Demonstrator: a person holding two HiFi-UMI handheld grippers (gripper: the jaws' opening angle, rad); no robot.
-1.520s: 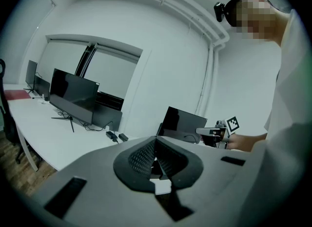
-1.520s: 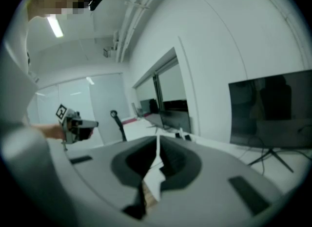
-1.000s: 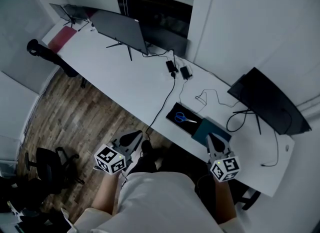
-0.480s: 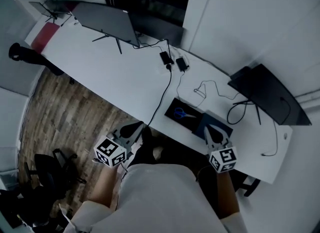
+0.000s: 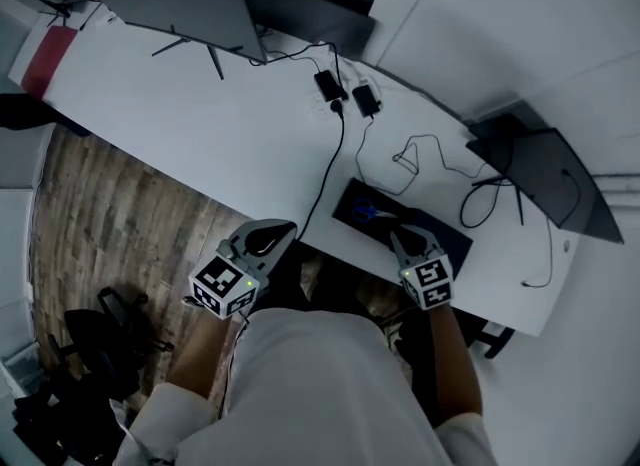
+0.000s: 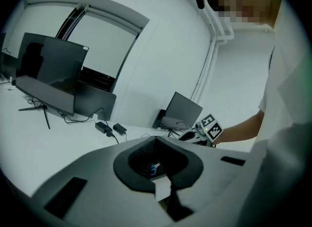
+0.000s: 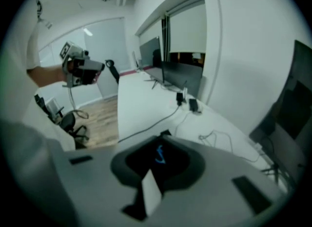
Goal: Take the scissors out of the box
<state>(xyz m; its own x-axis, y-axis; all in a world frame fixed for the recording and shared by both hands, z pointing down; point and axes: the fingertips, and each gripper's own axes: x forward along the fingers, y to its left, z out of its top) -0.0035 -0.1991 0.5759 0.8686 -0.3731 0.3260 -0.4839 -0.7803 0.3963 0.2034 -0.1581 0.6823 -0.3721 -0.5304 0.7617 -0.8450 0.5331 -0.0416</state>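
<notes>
A black open box (image 5: 352, 200) lies near the white desk's front edge, with blue-handled scissors (image 5: 367, 212) inside it. My right gripper (image 5: 397, 235) is shut and empty, tilted down just above the box's near right side. Through the loop of its closed jaws, the right gripper view shows the scissors (image 7: 160, 155) below. My left gripper (image 5: 290, 226) hovers over the desk's front edge to the left of the box, shut and holding nothing. In the left gripper view (image 6: 156, 138) the scissors (image 6: 154, 167) show as a small blue spot.
A dark lid (image 5: 450, 239) lies to the right of the box. Two power adapters (image 5: 328, 84) and trailing cables (image 5: 330, 169) lie on the desk (image 5: 200, 124). Monitors stand at the back left (image 5: 180, 4) and the right (image 5: 545, 179). An office chair (image 5: 90, 354) stands on the wooden floor.
Both grippers have moved forward toward the desk. The right one dropped to just above the box, and the left one came up to the desk edge.
</notes>
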